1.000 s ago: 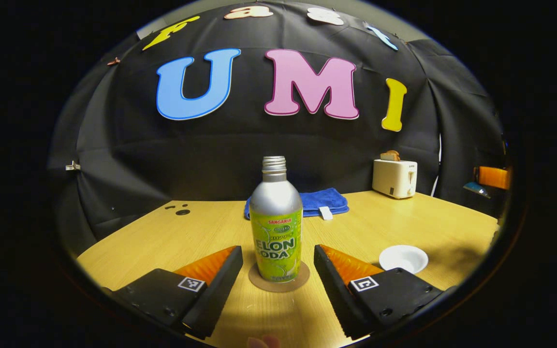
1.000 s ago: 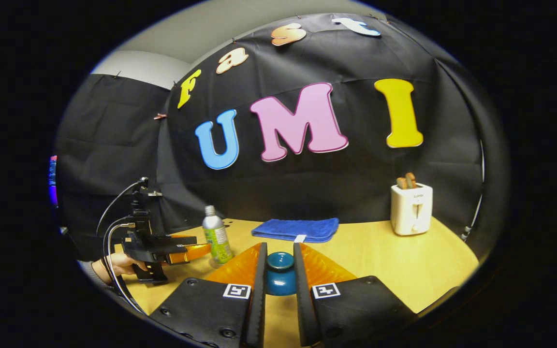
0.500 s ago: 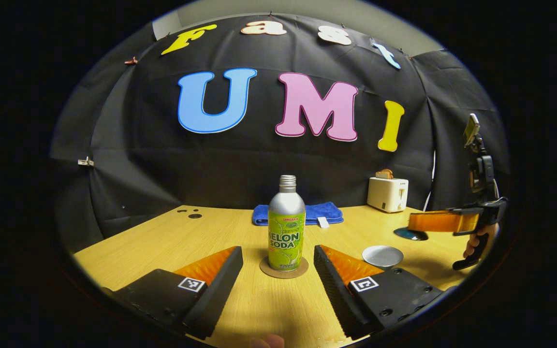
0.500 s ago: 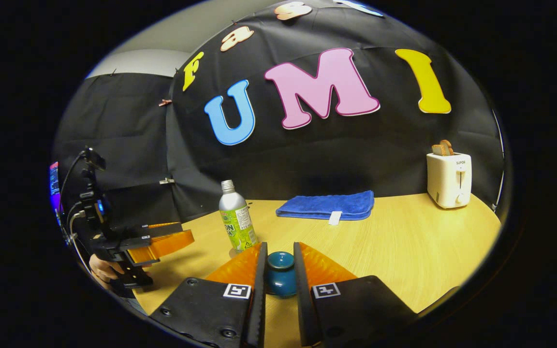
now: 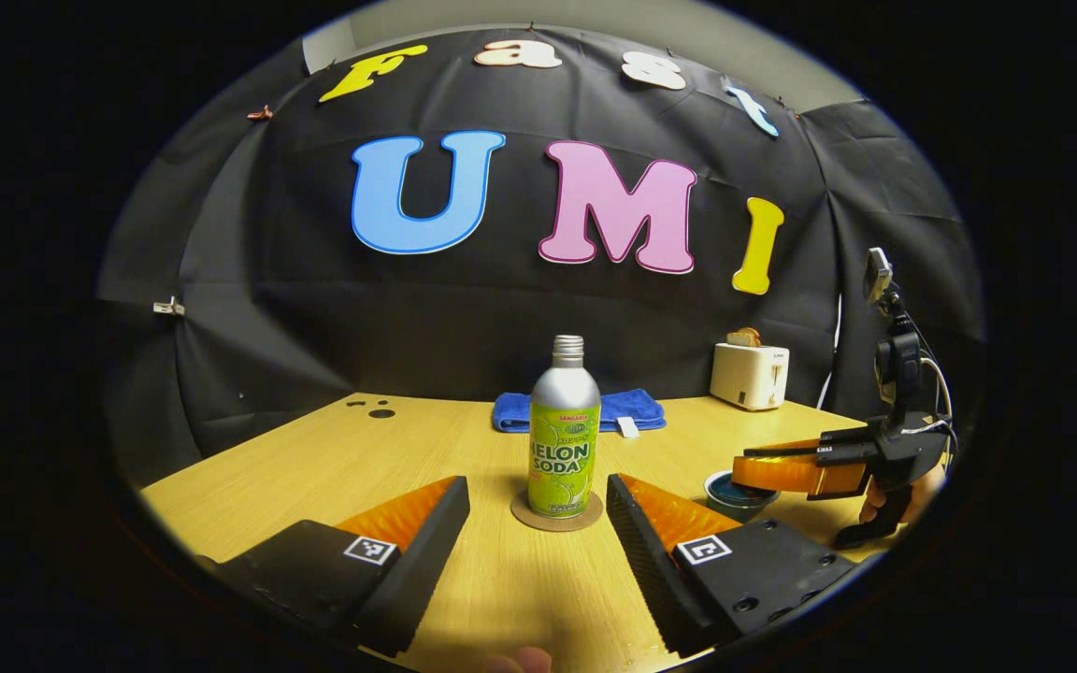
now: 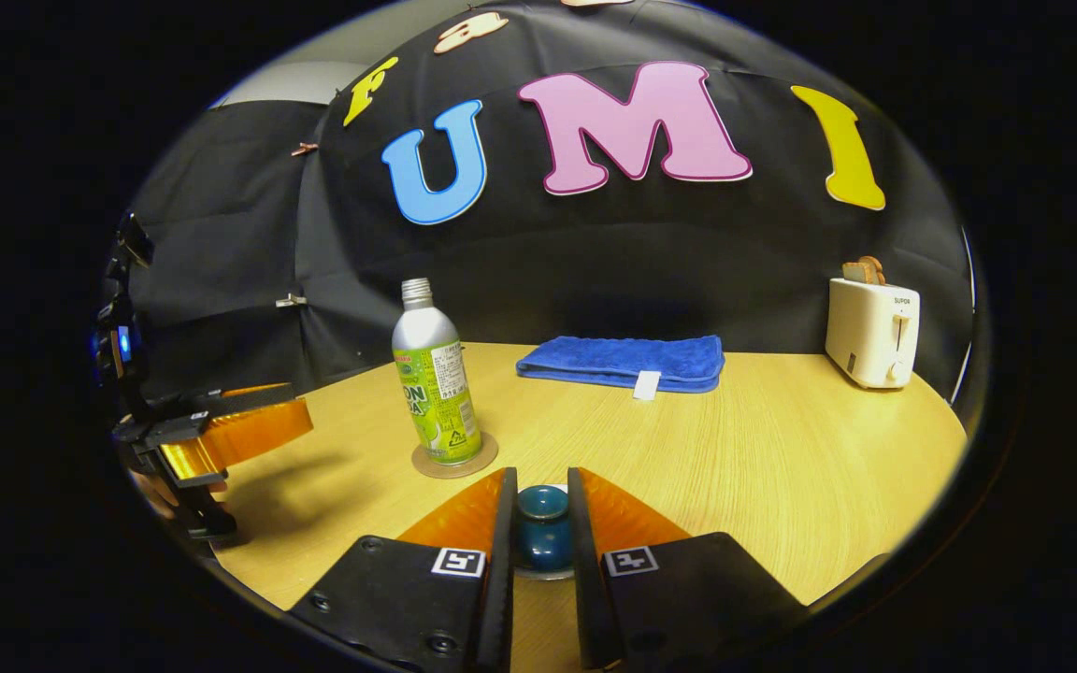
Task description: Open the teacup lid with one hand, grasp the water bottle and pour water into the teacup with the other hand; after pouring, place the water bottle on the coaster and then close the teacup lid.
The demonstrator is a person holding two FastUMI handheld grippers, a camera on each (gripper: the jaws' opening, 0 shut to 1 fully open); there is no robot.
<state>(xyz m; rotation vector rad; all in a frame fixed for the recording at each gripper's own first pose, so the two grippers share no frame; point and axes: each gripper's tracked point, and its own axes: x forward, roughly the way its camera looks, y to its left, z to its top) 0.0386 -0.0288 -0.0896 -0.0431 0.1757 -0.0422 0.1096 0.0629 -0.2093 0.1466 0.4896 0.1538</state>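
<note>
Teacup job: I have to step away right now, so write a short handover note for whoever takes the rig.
Right gripper: fingers shut on the blue lid knob, lid low over the teacup, which sits to the right of the bottle; I cannot tell if it is seated.
Left gripper: open, holding nothing, fingers either side of the water bottle but apart from it.
Bottle stands upright on the coaster, so that step looks done.
Left: seat the lid, release, withdraw both grippers.
</note>
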